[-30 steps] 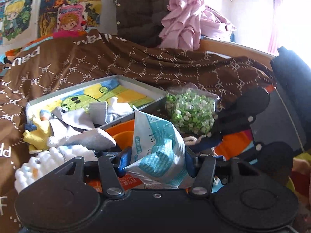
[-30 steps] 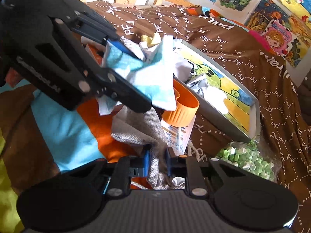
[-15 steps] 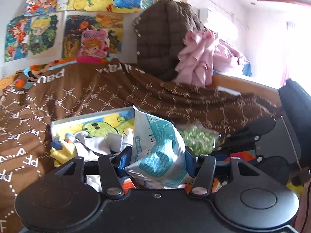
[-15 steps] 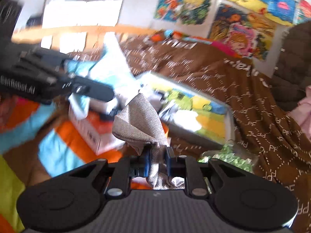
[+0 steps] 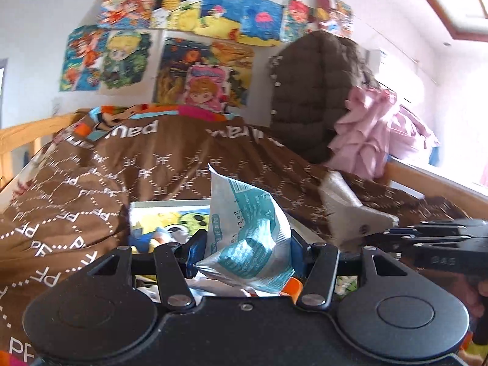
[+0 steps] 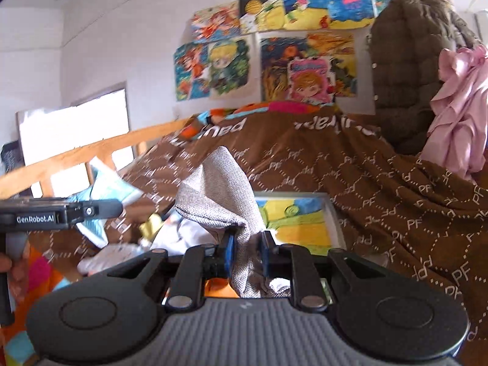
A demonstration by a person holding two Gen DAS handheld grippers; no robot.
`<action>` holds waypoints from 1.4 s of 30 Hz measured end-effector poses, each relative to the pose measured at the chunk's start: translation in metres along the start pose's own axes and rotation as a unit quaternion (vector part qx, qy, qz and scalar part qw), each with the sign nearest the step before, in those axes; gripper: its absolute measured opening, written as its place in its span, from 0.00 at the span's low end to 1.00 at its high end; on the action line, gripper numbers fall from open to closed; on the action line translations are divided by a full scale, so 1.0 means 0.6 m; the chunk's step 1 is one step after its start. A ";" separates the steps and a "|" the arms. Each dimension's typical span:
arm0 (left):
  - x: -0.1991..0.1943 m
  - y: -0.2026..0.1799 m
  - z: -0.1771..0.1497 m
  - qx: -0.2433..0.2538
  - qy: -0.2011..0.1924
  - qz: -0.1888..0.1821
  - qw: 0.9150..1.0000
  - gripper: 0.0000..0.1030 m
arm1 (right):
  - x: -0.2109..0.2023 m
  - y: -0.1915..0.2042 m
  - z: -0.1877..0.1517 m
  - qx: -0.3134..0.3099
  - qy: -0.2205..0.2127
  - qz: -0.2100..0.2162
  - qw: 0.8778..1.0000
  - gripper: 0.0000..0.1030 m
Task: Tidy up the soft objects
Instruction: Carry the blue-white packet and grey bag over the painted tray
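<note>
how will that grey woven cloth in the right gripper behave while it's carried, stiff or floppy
Probably floppy: the grey woven cloth bunches and folds above the right gripper. Likely light, held up by one pinch. The coarse weave should grip the pads rather than slip.

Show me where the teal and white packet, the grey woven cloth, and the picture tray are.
teal and white packet (image 5: 247, 244), left wrist view, middle of its printed face.
grey woven cloth (image 6: 222, 195), right wrist view, upper fold above the fingers.
picture tray (image 6: 332, 216), right wrist view, right rim.
</note>
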State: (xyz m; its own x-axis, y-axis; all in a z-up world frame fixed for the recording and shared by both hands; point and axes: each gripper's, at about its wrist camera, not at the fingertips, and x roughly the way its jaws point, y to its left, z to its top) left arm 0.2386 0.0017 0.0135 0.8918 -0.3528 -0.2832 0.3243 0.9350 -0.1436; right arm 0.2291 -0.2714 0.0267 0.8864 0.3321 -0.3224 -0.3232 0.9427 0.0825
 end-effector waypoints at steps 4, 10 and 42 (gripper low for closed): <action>0.030 0.022 0.012 -0.007 -0.005 0.018 1.000 0.56 | 0.026 -0.003 0.016 0.010 -0.028 -0.010 1.000 0.20; 0.088 0.048 0.035 0.014 -0.009 0.036 0.999 0.56 | 0.103 0.001 0.056 0.029 -0.067 -0.007 0.997 0.20; 0.267 0.198 0.017 -0.063 0.091 0.045 0.993 0.56 | 0.353 0.045 0.034 0.063 0.008 -0.028 0.998 0.21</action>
State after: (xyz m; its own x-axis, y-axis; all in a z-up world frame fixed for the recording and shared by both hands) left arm 0.4230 0.0568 -0.0391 0.8401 -0.2797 -0.4649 0.1937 0.9550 -0.2245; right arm 0.4148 -0.1750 -0.0201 0.8961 0.2785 -0.3456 -0.2272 0.9567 0.1819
